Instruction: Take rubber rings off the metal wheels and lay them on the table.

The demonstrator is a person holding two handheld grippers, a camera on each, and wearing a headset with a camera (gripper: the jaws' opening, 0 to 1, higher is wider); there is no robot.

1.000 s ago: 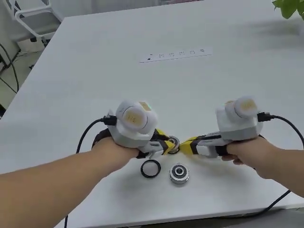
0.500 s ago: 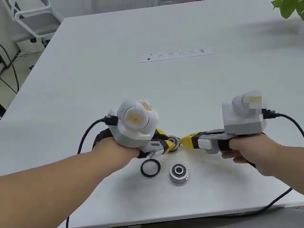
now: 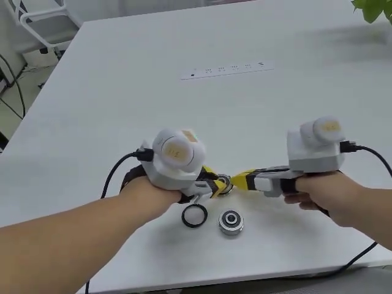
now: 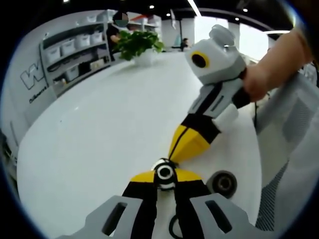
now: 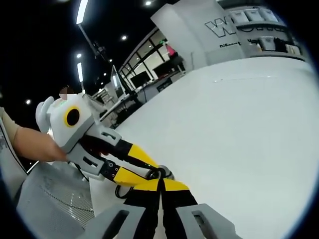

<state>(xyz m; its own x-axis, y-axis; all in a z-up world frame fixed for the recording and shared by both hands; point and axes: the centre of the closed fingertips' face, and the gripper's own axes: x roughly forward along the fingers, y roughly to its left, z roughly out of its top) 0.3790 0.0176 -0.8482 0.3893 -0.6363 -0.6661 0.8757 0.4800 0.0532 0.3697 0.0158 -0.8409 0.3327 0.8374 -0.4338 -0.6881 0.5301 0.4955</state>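
My left gripper (image 3: pixel 214 185) is shut on a small metal wheel (image 3: pixel 224 182), held just above the table; in the left gripper view the wheel (image 4: pixel 164 173) sits between the yellow jaw tips. My right gripper (image 3: pixel 236 180) comes in from the right, and its jaws are shut on the rubber ring at the wheel's rim (image 5: pixel 160 174). A loose black rubber ring (image 3: pixel 194 216) lies on the table in front of the left hand. Beside it stands a second metal wheel (image 3: pixel 231 222), whose black ring is on it.
The white table (image 3: pixel 202 116) stretches far ahead, with a strip of sockets (image 3: pixel 226 70) set into it. Black cables trail from both grippers toward the near edge. A potted plant (image 4: pixel 137 45) stands at the far right corner.
My right hand has drawn a little to the right and risen slightly, its tips staying at the wheel. The left gripper, the loose ring and the second wheel have kept their places.
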